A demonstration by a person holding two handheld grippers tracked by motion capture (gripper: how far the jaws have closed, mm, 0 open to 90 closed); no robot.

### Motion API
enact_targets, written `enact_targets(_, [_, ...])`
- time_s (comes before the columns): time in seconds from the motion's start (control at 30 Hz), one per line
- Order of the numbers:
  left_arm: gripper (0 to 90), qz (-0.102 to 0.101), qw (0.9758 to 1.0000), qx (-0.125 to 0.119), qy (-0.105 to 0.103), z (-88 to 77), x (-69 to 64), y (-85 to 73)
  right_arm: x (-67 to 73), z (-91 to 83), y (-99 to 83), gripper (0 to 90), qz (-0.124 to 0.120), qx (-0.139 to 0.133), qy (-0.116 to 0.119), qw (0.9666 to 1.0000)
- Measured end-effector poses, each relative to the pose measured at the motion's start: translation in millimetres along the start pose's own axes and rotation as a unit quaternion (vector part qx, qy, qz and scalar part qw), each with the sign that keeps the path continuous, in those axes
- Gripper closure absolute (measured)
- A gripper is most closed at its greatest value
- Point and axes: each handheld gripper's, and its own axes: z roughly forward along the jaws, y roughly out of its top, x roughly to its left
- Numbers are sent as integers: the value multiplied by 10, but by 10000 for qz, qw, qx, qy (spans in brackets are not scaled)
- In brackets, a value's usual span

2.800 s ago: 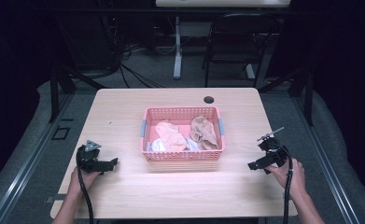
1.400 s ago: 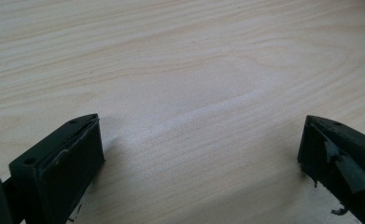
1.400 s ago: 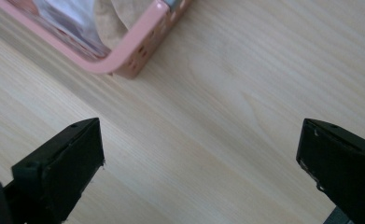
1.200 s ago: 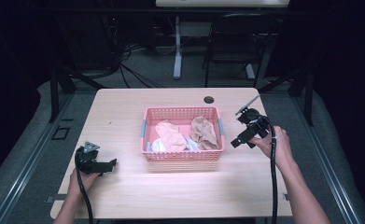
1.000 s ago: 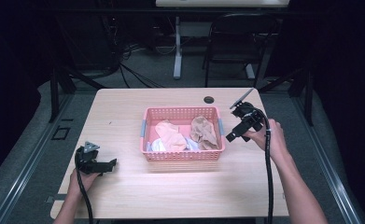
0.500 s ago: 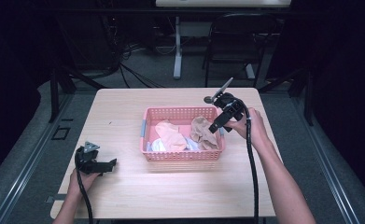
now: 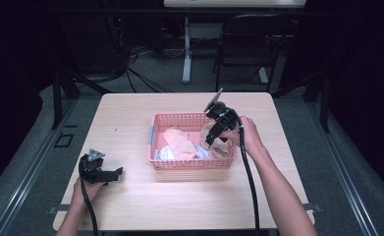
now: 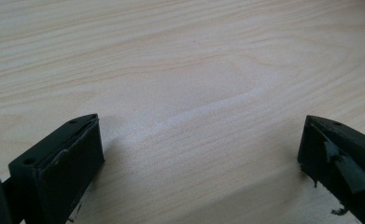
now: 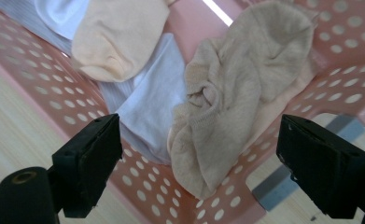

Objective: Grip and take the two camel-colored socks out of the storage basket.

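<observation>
Right gripper point(image 7: 214, 132) hangs over the right end of the pink basket point(image 7: 189, 163), jaws spread wide and pointing down at a crumpled beige sock point(image 9: 231, 102) that lies against the basket's wall. The right hand point(image 7: 246, 135) holds it from the right side, forearm reaching forward across the table point(image 7: 130, 113). Beside the sock lie a white cloth point(image 9: 147, 102) and a peach sock point(image 9: 119, 32). Well apart at the table's near left, the left gripper point(image 7: 103, 174) rests low over bare wood, jaws wide apart, held by the left hand point(image 7: 84, 189).
</observation>
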Motion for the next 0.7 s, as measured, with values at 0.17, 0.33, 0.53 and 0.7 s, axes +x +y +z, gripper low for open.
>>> enact_targets(0.17, [0, -1, 10000, -11, -7, 1, 2, 0, -51, 227, 33, 243, 158, 298, -56, 9994])
enact_targets(0.33, [0, 1, 10000, -13, -8, 1, 2, -1, -89, 391, 34, 342, 251, 434, -178, 9986])
enact_targets(0.53, [0, 2, 10000, -14, -6, 1, 2, -1, -102, 532, 13, 434, 335, 514, -296, 9977])
enact_targets(0.7, [0, 3, 10000, -13, -10, 1, 2, -1, -106, 643, -6, 591, 373, 660, -387, 9964])
